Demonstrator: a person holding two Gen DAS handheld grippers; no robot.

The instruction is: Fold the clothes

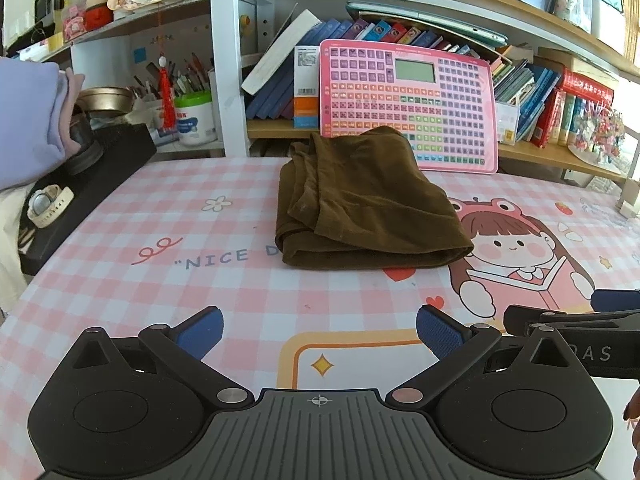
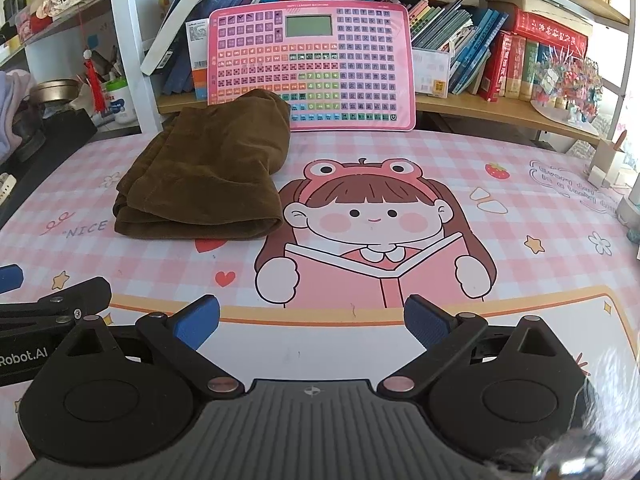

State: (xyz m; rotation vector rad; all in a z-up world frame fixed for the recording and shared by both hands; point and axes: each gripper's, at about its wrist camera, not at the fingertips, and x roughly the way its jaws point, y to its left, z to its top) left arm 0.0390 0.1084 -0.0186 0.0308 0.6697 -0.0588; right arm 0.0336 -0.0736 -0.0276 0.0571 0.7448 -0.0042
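Garment (image 1: 368,200) folded, well ahead of open left gripper (image 1: 320,336).

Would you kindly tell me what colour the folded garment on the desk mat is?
The folded garment is a dark olive-brown; the left wrist view shows it best.

desk mat (image 1: 120,240): "nice d" | left tool (image 2: 52,320): "robot.ai", "3" | right tool (image 1: 580,332): "das"

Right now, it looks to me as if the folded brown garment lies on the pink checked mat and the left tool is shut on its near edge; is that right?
Not quite: the left tool is open and holds nothing, well short of the brown garment, as the left wrist view shows. The garment does lie folded on the pink checked mat.
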